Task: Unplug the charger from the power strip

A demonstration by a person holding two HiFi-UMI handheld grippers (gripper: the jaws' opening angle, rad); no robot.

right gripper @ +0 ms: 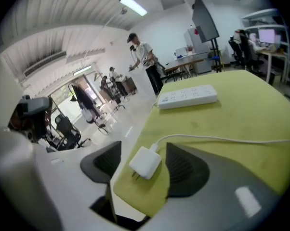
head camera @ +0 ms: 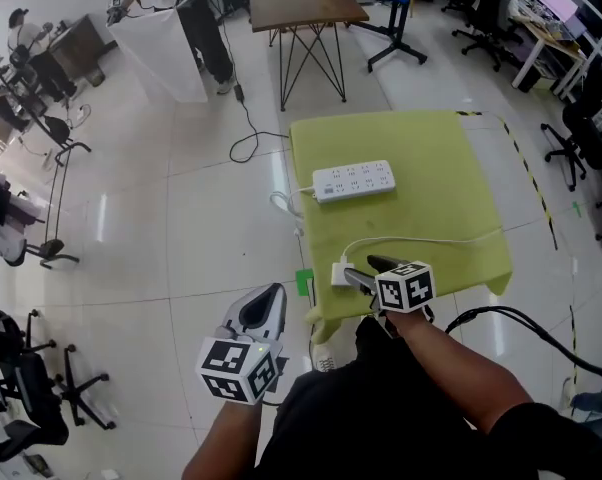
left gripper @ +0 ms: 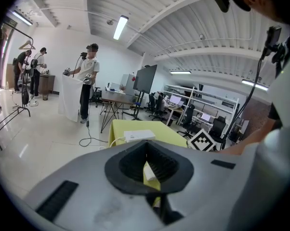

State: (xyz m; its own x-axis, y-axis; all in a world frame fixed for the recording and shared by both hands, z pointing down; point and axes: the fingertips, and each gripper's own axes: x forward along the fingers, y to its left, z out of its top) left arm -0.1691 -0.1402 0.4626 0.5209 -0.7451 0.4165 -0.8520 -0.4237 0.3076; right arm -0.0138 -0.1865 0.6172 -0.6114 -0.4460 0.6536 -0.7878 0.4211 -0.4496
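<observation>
The white power strip (head camera: 353,181) lies on the yellow-green table (head camera: 436,148), with no plug in its sockets. The white charger (head camera: 341,274) lies unplugged near the table's near left corner, its prongs bare. Its white cable (head camera: 421,238) runs right across the cloth. My right gripper (head camera: 366,271) hovers just above the charger with its jaws open. In the right gripper view the charger (right gripper: 145,161) rests on the cloth between the two pads (right gripper: 186,170), touching neither. My left gripper (head camera: 271,294) hangs off the table's left side, shut and empty.
The power strip's own white lead (head camera: 286,203) drops off the table's left edge. A black cord (head camera: 246,138) curls on the floor beyond. A wooden table (head camera: 301,3) and a person holding white cloth (head camera: 176,48) stand farther back. Office chairs (head camera: 576,133) line the right.
</observation>
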